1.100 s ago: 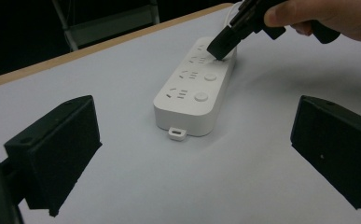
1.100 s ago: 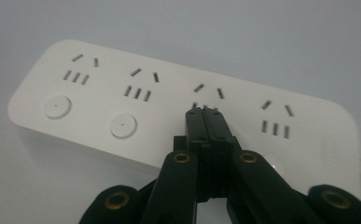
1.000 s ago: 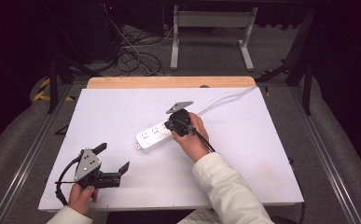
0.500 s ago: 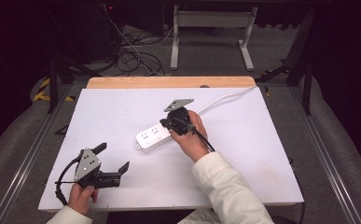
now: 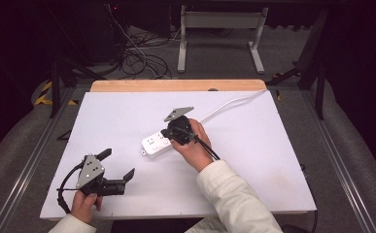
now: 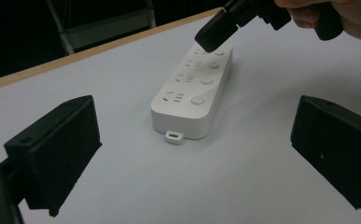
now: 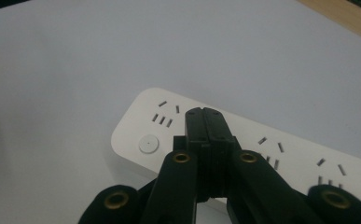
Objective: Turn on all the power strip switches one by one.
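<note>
While the right gripper [image 5: 168, 132] points down with jaws pressed together over the white power strip [image 5: 154, 144], the left gripper [image 5: 117, 165] rests low, jaws wide apart, the strip ahead between them on the white bench [image 5: 253, 160].

The right gripper [image 7: 205, 116] has its black jaws pressed together over a white power strip [image 7: 271, 154] (round button near its end, slotted sockets along the top), which lies on the white table [image 7: 75, 56].
</note>
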Demonstrator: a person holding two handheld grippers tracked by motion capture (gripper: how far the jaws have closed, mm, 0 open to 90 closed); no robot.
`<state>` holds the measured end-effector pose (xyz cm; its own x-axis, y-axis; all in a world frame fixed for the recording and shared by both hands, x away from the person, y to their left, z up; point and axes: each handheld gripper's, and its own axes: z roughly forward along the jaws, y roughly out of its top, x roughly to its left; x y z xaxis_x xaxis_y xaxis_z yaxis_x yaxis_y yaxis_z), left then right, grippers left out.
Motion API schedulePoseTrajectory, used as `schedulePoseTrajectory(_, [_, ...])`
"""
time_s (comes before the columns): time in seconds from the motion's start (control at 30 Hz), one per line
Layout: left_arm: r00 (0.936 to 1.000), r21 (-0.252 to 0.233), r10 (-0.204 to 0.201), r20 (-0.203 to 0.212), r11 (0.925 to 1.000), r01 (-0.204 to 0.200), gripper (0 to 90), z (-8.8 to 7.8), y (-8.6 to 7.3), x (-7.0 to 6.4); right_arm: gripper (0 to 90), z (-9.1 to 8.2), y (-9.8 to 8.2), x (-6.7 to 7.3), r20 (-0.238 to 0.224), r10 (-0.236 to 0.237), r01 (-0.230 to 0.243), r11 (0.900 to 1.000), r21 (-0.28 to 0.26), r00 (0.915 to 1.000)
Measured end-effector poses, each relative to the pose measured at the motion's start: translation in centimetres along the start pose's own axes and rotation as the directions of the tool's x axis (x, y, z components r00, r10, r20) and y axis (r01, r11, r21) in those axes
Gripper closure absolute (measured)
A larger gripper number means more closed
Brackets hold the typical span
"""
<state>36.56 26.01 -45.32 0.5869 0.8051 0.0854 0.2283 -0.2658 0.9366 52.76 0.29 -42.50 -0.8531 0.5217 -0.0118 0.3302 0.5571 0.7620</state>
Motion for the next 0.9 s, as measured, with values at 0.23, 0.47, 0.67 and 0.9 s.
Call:
schedulePoseTrajectory(0.23, [0.9999, 0.006, 0.015, -0.006, 0.9999, -0.015, 1.8, 0.0, 0.0, -0.1, 90.0, 1.7, -0.9, 0.1, -0.004, 0.006, -0.006, 0.998, 0.057, 1.0000])
schedulePoseTrajectory(0.47, [0.9999, 0.006, 0.015, -0.007, 0.9999, -0.015, 1.8, 0.0, 0.0, -0.1, 90.0, 2.1, -1.2, 0.1, 0.004, 0.007, -0.007, 0.997, 0.077, 1.0000])
schedulePoseTrajectory(0.67, [0.9998, 0.007, 0.017, -0.008, 0.9998, -0.017, 1.8, 0.1, 0.0, -0.1, 90.0, 2.2, -1.3, -0.1, 0.014, 0.007, -0.008, 0.996, 0.086, 0.9999])
schedulePoseTrajectory(0.9, [0.9999, 0.006, 0.014, -0.008, 0.9999, -0.014, 1.8, 0.1, 0.0, -0.1, 90.0, 2.5, -1.5, 0.0, 0.019, 0.007, -0.009, 0.997, 0.083, 0.9998])
